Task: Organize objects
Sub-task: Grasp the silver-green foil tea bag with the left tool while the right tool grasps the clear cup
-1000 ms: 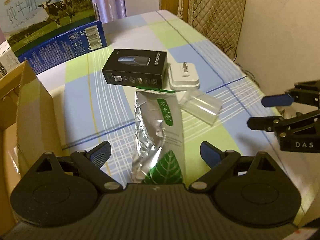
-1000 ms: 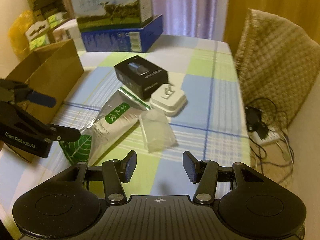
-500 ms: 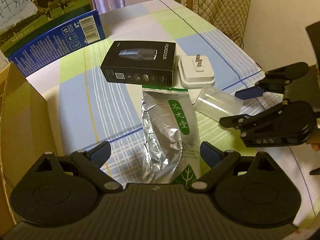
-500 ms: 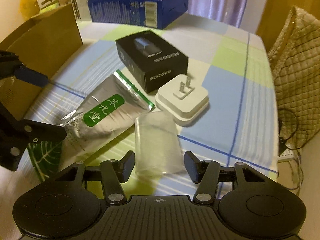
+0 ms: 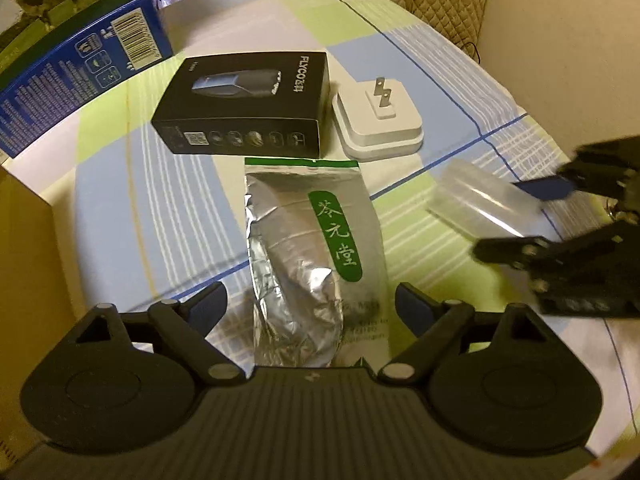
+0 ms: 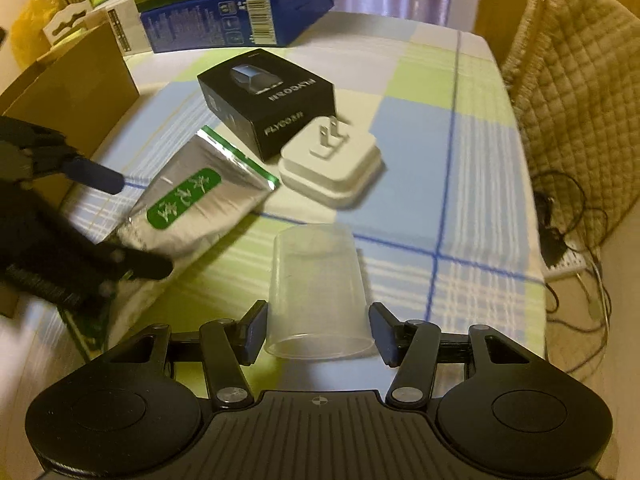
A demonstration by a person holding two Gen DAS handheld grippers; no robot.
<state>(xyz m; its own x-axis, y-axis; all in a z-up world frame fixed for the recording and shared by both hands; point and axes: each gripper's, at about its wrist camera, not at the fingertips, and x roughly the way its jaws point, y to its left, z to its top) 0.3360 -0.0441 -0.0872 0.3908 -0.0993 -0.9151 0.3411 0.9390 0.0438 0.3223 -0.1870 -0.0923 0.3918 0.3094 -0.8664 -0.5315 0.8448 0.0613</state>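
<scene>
A silver foil pouch with a green label (image 5: 312, 256) (image 6: 192, 204) lies flat on the checked tablecloth. My left gripper (image 5: 311, 305) stands open, one finger on each side of the pouch's near end. A clear plastic cup (image 6: 318, 292) (image 5: 482, 206) lies on its side. My right gripper (image 6: 318, 330) is open around the cup's rim, fingers close to its sides. Beyond them sit a black box (image 5: 248, 102) (image 6: 268, 96) and a white plug adapter (image 5: 378, 120) (image 6: 332, 164), prongs up.
An open cardboard box (image 5: 28, 264) (image 6: 68, 84) stands at the left. A blue milk carton case (image 5: 76, 76) (image 6: 236, 16) sits at the table's far end. A quilted chair (image 6: 576, 92) and cables on the floor (image 6: 568, 224) lie beyond the table's right edge.
Both grippers have advanced. The left one now straddles the pouch's near end. The right one has closed in until the cup's rim lies between its open fingers.
</scene>
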